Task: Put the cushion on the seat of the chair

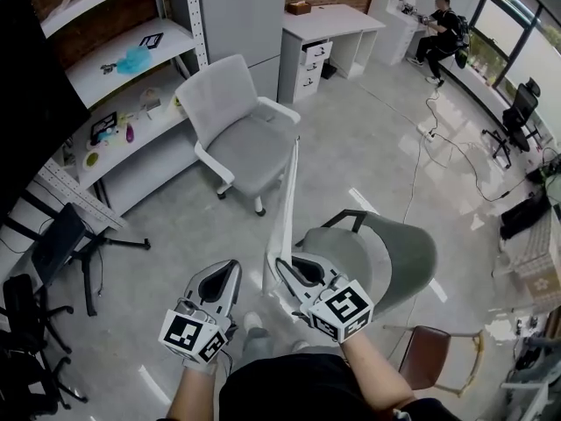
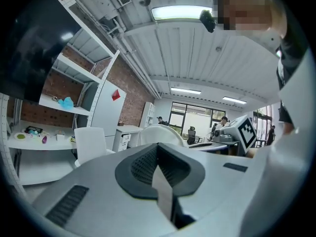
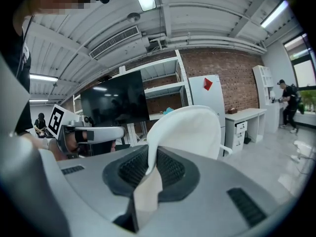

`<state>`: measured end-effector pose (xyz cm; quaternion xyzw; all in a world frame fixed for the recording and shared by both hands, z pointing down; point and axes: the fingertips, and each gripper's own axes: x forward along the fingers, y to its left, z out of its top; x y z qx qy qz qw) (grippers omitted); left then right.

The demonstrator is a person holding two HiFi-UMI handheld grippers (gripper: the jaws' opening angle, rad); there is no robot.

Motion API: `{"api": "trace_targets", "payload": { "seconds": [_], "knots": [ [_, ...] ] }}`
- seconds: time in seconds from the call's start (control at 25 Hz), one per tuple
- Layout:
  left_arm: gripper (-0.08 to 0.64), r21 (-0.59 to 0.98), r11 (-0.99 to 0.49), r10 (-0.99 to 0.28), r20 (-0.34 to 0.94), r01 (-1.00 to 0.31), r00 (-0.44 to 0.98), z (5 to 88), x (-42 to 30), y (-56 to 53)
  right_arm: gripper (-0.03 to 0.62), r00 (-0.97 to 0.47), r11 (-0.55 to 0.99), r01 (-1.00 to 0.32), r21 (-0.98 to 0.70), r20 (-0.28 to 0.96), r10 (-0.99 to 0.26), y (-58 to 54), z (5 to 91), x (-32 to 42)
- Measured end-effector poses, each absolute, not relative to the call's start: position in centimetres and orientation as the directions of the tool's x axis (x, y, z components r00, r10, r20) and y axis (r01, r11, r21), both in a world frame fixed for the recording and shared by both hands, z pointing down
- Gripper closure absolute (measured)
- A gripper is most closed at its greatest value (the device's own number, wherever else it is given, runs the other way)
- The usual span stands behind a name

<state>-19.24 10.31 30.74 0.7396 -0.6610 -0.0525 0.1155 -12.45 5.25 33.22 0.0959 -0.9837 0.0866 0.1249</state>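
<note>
Because the cushion [image 3: 190, 132] seems light and floppy, the right hand-held gripper [image 3: 148, 171] grasps its thin edge, while the left hand-held gripper [image 2: 157, 163] is clenched, seemingly empty.

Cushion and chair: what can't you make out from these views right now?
- Cushion's lower part: edge-on in the head view; the right gripper hides it in its own view.
- Pale strip in the left gripper's shut jaws: unclear whether it is cushion fabric.
- Chair seat: behind the cushion in the right gripper view, cut off by the gripper body in the left gripper view.
</note>
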Motion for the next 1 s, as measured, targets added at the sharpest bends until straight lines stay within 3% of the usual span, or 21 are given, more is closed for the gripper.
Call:
{"api": "trace_targets", "payload": {
  "seconds": [0.64,1.0],
  "knots": [
    [0.549,0.307,-0.198,-0.974,0.048,-0.931,0.223,31.5,-25.8,8.2,0.538,-0.93,0.944,-0.298,-0.141,0.266,-0.254,3.9,32.8,-18.6],
    [0.549,0.307,-0.262,-0.953,0.064,-0.915,0.295,32.4,-23.6,5.7,0.538,-0.918,0.928,-0.338,-0.156,0.274,-0.289,2.5,33.8,-16.9]
  ]
}}
